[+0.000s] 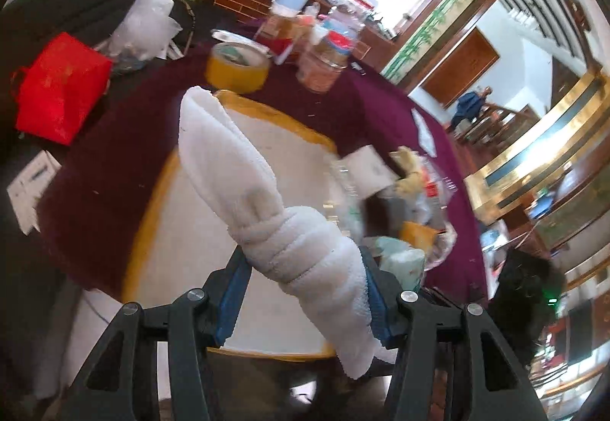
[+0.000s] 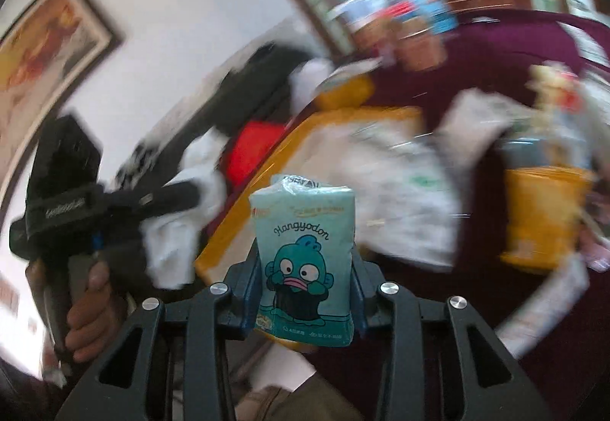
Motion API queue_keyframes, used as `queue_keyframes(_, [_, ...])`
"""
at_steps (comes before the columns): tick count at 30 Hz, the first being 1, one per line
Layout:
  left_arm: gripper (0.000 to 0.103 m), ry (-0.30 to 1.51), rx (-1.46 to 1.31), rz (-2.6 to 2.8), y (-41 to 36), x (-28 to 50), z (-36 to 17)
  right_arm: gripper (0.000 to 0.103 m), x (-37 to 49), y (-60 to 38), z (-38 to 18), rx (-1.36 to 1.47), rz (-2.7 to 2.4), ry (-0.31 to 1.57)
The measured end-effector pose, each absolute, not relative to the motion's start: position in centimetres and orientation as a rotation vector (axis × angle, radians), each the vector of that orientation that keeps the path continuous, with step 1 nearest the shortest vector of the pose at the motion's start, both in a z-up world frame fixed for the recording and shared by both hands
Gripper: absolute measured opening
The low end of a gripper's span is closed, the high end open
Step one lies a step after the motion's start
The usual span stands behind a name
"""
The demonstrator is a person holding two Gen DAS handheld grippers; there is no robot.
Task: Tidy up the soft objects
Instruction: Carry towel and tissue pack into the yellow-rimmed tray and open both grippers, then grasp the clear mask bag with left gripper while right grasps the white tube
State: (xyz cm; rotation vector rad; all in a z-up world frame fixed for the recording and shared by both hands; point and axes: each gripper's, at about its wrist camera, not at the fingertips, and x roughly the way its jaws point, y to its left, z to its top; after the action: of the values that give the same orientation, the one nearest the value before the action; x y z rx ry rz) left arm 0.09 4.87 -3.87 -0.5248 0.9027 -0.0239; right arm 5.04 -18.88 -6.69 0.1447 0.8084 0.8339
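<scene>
My left gripper is shut on a rolled white towel, held above a white tray with a yellow rim on the dark red tablecloth. The towel's long end sticks up and away from me. My right gripper is shut on a teal tissue pack printed with a cartoon fish, held upright above the tray's near corner. In the right wrist view the left gripper with the towel is at the left, held by a hand.
A yellow tape roll, jars and bottles stand at the table's far side. A red bag and clear plastic bags lie at the left. A clear container of packets sits right of the tray. The right wrist view is motion-blurred.
</scene>
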Motion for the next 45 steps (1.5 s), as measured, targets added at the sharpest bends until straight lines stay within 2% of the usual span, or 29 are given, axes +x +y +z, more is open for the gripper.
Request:
queue_keyframes(5, [0.058,0.988,-0.411,-0.036,4.9,1.1,-6.3,0.038,4.5,-10.9,-8.7,-0.007,0.856,0.909])
queue_keyframes(10, [0.059,1.092,-0.343,-0.086,4.3,2.7,-8.8,0.038,5.8,-8.7,-11.0,-0.065,0.763,0.979])
queue_keyframes(15, [0.062,1.177,-0.202,-0.115,3.2,4.5,-10.2,0.043,6.4,-8.2,-12.0,-0.12,0.712,0.973])
queue_keyframes(19, [0.065,1.203,-0.202,-0.104,3.9,5.4,-11.0,0.047,5.9,-8.2,-12.3,-0.194,0.671,0.922])
queue_keyframes(21, [0.069,1.194,-0.223,-0.083,4.3,5.2,-11.0,0.05,5.6,-8.1,-12.4,-0.224,0.667,0.908])
queue_keyframes(26, [0.088,1.112,-0.317,-0.06,5.9,3.8,-9.6,0.076,4.7,-8.3,-12.1,-0.227,0.711,0.864])
queue_keyframes(27, [0.093,1.089,-0.34,-0.052,6.2,3.3,-9.3,0.077,4.4,-8.3,-11.9,-0.22,0.72,0.85])
queue_keyframes(34, [0.093,0.954,-0.395,-0.003,6.3,1.2,-6.5,0.078,3.5,-10.6,-9.9,-0.106,0.818,0.766])
queue_keyframes(39, [0.094,0.872,-0.399,-0.084,3.2,0.4,-4.5,0.083,2.7,-15.6,-8.6,0.026,0.831,0.713])
queue_keyframes(45, [0.094,0.906,-0.358,-0.147,-1.3,1.8,-4.8,0.083,4.1,-23.3,-8.8,0.189,0.649,0.747])
